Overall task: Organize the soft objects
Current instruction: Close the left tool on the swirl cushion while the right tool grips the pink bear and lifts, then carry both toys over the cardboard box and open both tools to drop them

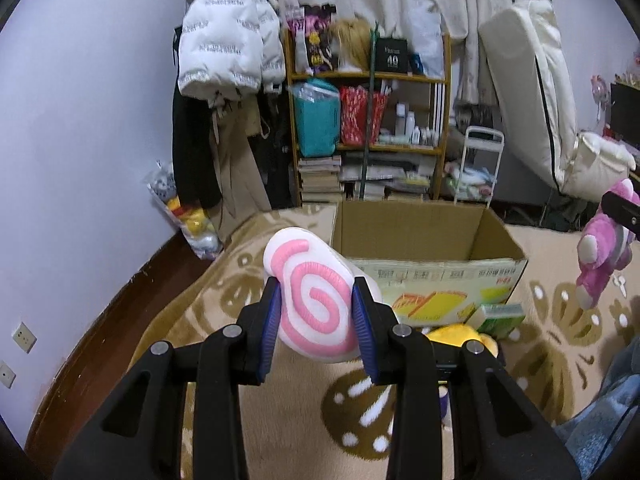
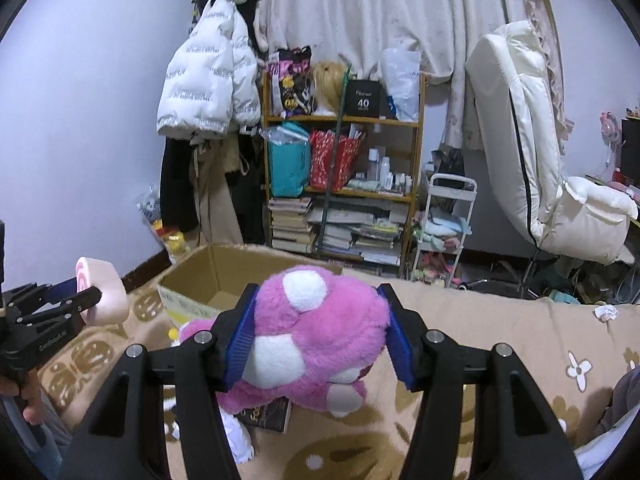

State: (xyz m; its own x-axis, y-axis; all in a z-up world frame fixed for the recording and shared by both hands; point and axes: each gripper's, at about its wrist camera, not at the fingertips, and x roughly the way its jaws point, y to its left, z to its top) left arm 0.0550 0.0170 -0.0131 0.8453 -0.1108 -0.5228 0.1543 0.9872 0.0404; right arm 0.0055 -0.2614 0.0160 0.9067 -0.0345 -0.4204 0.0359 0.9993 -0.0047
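Note:
My left gripper (image 1: 316, 312) is shut on a white cushion with a pink swirl (image 1: 310, 300) and holds it above the blanket, near the left front corner of an open cardboard box (image 1: 432, 276). The cushion also shows at the left of the right wrist view (image 2: 102, 292). My right gripper (image 2: 318, 334) is shut on a pink plush bear (image 2: 312, 336) with white patches, held in the air to the right of the box (image 2: 192, 284). The bear also shows at the right edge of the left wrist view (image 1: 604, 256).
A beige patterned blanket (image 1: 280, 400) covers the surface. A yellow plush (image 1: 460, 336) and a green carton (image 1: 502, 316) lie by the box front. A dark book (image 2: 268, 416) lies under the bear. A shelf (image 1: 368, 120), hanging coats and a white recliner (image 2: 532, 160) stand behind.

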